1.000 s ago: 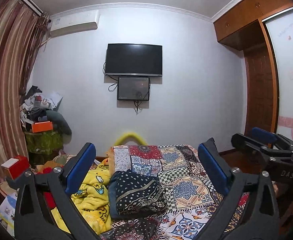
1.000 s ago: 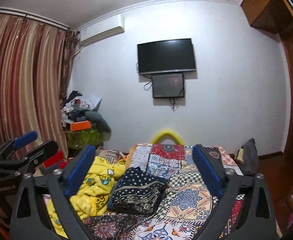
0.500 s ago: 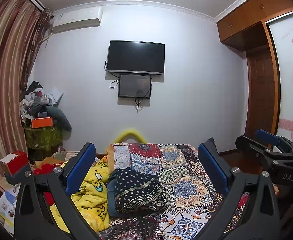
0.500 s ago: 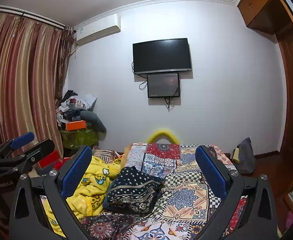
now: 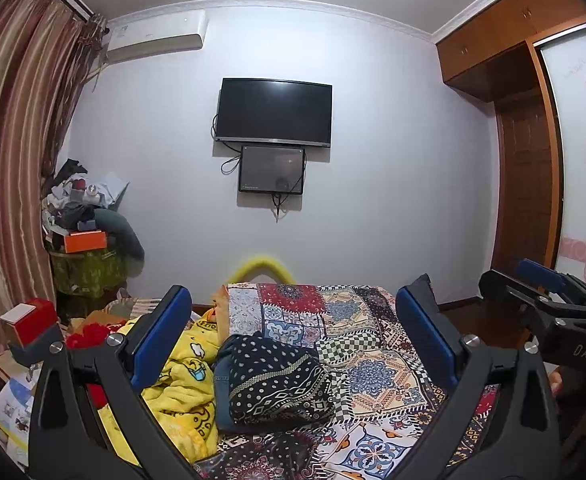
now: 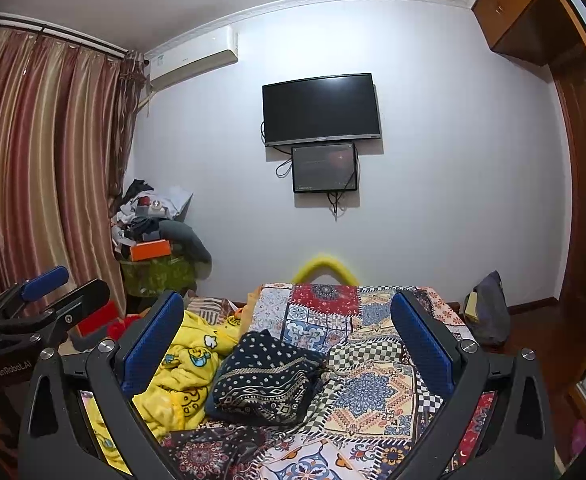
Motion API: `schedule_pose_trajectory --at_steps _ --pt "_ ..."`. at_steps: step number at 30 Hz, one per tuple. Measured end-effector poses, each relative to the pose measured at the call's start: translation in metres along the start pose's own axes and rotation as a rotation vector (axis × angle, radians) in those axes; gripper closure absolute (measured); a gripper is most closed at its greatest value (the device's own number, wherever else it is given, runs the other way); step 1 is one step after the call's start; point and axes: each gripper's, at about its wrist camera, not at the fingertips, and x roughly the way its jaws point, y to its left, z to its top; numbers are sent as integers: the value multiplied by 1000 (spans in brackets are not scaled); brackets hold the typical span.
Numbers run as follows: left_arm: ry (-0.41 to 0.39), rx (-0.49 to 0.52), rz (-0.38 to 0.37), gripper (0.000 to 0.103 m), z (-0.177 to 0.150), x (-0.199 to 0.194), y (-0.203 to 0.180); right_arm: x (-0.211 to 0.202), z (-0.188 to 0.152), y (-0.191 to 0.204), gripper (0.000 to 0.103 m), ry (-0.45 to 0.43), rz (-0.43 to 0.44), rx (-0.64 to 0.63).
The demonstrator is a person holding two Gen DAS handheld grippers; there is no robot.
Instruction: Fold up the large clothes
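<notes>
both claws hung wide and empty over the bed (image 5: 373,364), left claw (image 5: 293,344), right claw (image 6: 289,344), folded dark garment (image 5: 277,384) sat beside a yellow blanket (image 5: 181,376)

Left gripper (image 5: 293,328): jaws spread wide, nothing between them, held level and pointing forward.
Right gripper (image 6: 287,332): jaws spread wide, nothing between them, held level, alongside the left one.
Blue finger pads (image 5: 161,336): bare, touching nothing.

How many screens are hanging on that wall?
2. A large black screen hangs mid-wall, and a smaller screen hangs directly beneath it, touching its lower edge. Both look dark.
</notes>
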Motion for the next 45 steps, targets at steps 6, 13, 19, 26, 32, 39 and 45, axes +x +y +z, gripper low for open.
schedule_pose_trajectory --at_steps 6,13,19,26,32,39,45 --pt "-1 2 1 0 -1 1 -2 0 0 0 0 2 -1 3" --pt "4 9 2 0 -1 3 -6 -1 0 -2 0 3 -7 9" --pt "9 8 -2 0 -1 5 -6 -1 1 -4 0 8 -8 11" --pt "19 21 -24 0 -2 6 -6 -1 1 -4 0 4 -11 20" --pt "16 30 -29 0 -3 5 -7 -2 1 -5 0 0 -20 23" --pt "22 9 -52 0 -2 6 -3 -2 2 -6 0 -5 -28 31" --pt "19 12 -50 0 -3 5 -5 -1 2 -4 0 -2 -27 28"
